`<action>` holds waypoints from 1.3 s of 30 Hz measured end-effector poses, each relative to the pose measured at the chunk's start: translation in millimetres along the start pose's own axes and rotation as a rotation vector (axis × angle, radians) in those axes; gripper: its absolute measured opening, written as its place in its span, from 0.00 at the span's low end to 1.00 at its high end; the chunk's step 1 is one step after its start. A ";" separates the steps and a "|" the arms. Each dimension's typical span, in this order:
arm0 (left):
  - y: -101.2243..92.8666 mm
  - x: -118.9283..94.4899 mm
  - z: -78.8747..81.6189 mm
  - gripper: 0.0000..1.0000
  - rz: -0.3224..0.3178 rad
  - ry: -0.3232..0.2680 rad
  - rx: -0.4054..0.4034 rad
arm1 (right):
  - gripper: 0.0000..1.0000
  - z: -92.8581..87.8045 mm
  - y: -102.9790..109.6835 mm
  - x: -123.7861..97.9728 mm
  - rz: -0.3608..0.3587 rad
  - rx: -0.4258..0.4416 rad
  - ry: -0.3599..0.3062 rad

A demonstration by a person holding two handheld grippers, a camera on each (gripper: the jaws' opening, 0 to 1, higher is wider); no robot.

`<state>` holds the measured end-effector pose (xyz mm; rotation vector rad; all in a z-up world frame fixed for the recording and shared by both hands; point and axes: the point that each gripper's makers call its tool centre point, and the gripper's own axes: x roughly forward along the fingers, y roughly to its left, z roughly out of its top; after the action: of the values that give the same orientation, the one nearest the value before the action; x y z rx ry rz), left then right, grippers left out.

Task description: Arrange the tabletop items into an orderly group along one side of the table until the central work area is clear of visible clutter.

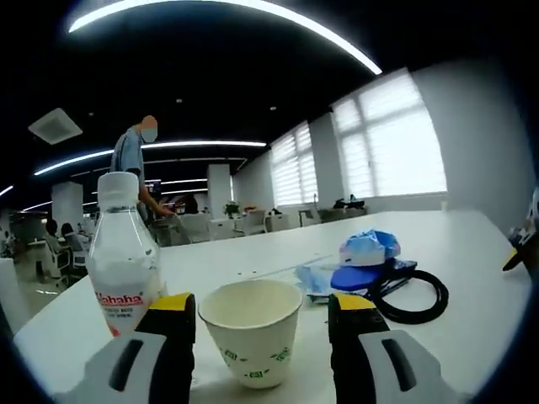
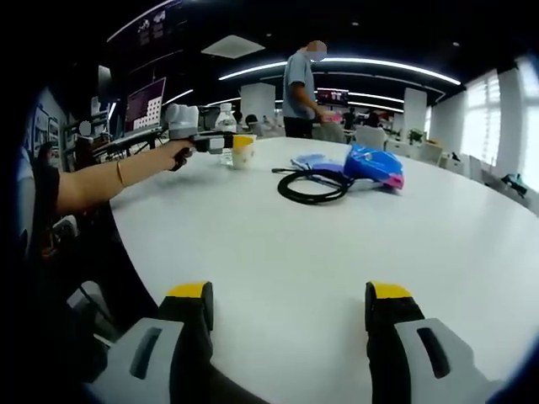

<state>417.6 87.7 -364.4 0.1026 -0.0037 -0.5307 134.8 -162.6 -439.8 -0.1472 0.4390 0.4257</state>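
A broad white table [image 2: 337, 252] is seen in both views, most of its surface bare. Beyond it, a standing person [image 2: 301, 84] is seen at another desk in an open office.

Toward the far side of the table a black cable coil [image 2: 310, 187] lies flat, just beside a crumpled blue bag [image 2: 370, 164] with pink trim and a flatter blue packet [image 2: 310, 159]. In the left gripper view the same coil [image 1: 414, 296] and bag [image 1: 369, 248] are seen well apart from the bottle and cup.

A clear plastic water bottle [image 1: 125, 257] with a white cap and red label stands upright near the table edge. Just beside it a paper cup [image 1: 253, 330] stands upright and appears empty.

The left gripper [image 1: 261, 318] is held with its jaws apart on either side of the cup; contact with the cup wall cannot be confirmed, so it is judged open around it rather than clamped. From the right gripper view this gripper [image 2: 221, 143] is seen at the end of an outstretched arm, at the cup and bottle.

The right gripper [image 2: 289, 303] is held over bare table with its jaws wide apart and nothing between them.

The step in hand is judged to be the taking of the cup for grouping. The next move calls for the jaws to be closed gently, so the thin paper wall is not crushed, and the cup to be set close by the bottle without that being knocked over
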 end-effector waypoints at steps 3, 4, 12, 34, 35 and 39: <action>-3.2 -2.9 6.5 0.73 -0.005 -0.012 0.003 | 0.71 1.8 -1.5 -0.5 -0.003 0.008 -0.011; -3.7 -3.3 8.1 0.74 -0.005 -0.015 0.008 | 0.71 2.6 -1.7 -0.7 -0.003 0.010 -0.014; -7.9 -8.9 15.2 0.75 -0.014 -0.010 0.027 | 0.71 12.3 -11.2 -4.1 -0.021 0.017 -0.041; -20.8 -16.9 33.4 0.82 -0.037 -0.022 0.066 | 0.69 48.8 -40.1 -5.5 -0.063 -0.022 -0.112; -20.9 -17.1 33.5 0.82 -0.037 -0.022 0.064 | 0.69 49.6 -40.4 -5.2 -0.063 -0.024 -0.113; -31.6 -18.9 41.9 0.82 -0.063 -0.019 0.079 | 0.68 63.0 -48.6 1.5 -0.069 -0.074 -0.108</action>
<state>384.1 66.1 -325.5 0.1754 -0.0398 -0.5947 180.9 -191.5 -381.7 -0.2092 0.3112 0.3797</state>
